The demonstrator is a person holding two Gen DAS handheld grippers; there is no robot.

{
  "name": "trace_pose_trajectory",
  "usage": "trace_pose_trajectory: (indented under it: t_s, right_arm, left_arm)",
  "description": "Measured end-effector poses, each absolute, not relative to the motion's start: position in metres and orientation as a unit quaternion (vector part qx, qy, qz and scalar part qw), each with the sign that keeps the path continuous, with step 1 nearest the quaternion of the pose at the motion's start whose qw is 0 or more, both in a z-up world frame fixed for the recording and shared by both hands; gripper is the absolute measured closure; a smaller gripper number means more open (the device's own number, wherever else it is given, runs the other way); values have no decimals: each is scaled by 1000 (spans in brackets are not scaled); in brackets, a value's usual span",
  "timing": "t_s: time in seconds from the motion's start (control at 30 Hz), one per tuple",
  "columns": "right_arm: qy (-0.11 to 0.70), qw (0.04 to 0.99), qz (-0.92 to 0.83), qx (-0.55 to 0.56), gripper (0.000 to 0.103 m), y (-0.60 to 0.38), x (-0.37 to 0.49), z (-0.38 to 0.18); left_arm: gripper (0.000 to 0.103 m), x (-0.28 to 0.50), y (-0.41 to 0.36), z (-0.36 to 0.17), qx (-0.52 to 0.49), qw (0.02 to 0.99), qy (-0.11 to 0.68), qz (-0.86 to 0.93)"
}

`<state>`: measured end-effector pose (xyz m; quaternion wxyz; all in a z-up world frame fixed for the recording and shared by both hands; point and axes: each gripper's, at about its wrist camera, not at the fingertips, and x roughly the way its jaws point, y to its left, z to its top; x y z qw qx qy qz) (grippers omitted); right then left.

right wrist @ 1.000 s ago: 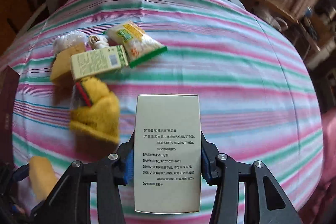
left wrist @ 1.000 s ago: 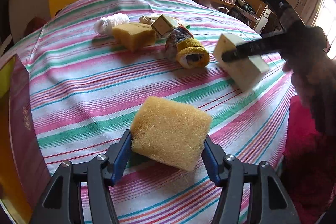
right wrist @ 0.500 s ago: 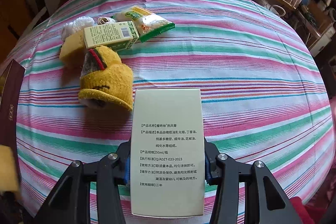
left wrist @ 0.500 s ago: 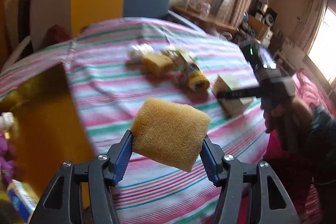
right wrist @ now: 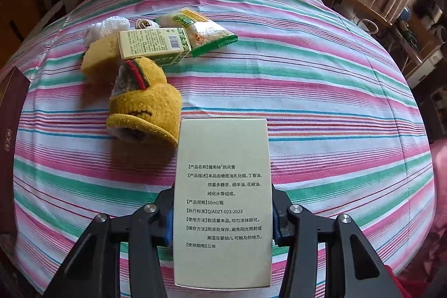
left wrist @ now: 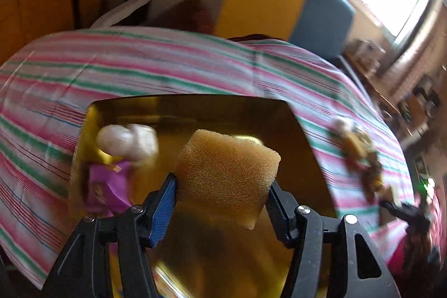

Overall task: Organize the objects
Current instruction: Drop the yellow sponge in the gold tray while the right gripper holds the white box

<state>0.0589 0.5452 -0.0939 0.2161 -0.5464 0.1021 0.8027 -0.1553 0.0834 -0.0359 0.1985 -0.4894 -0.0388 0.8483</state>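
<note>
Round bench point(right wrist: 321, 91) under a striped pink, green and white cloth. Near its left edge, a glossy gold box point(left wrist: 296, 136) with rounded corners, open. Above that box, a porous yellow sponge block point(left wrist: 227, 172) pinched in the left tool point(left wrist: 223, 203). Over the near edge, a smooth pale printed carton point(right wrist: 223, 203) clamped in the right tool point(right wrist: 222, 217). Beyond, a fuzzy yellow knitted sock point(right wrist: 145, 108).
</note>
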Motion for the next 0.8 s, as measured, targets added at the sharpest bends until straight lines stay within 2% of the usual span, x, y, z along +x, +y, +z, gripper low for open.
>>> trace_pose_trajectory:
  t_s: [0.2,0.4,0.57,0.8]
  right_arm:
    - [97,214,804,-546,53,546,56,-94]
    - [90,214,805,-546,53,543,55,-93]
    - [91,215,805,-545,53,545,55,-93]
    - [87,221,804,-545,53,545,55,-92]
  left_arm:
    - [43,-196,84,-61,-509,164,-19,845]
    - [36,-217,90,-81,-521,140,21,842]
    - [23,-211,82,-73,-508,131,6,851]
    - [23,-180,68,-43,-472,125,10,873]
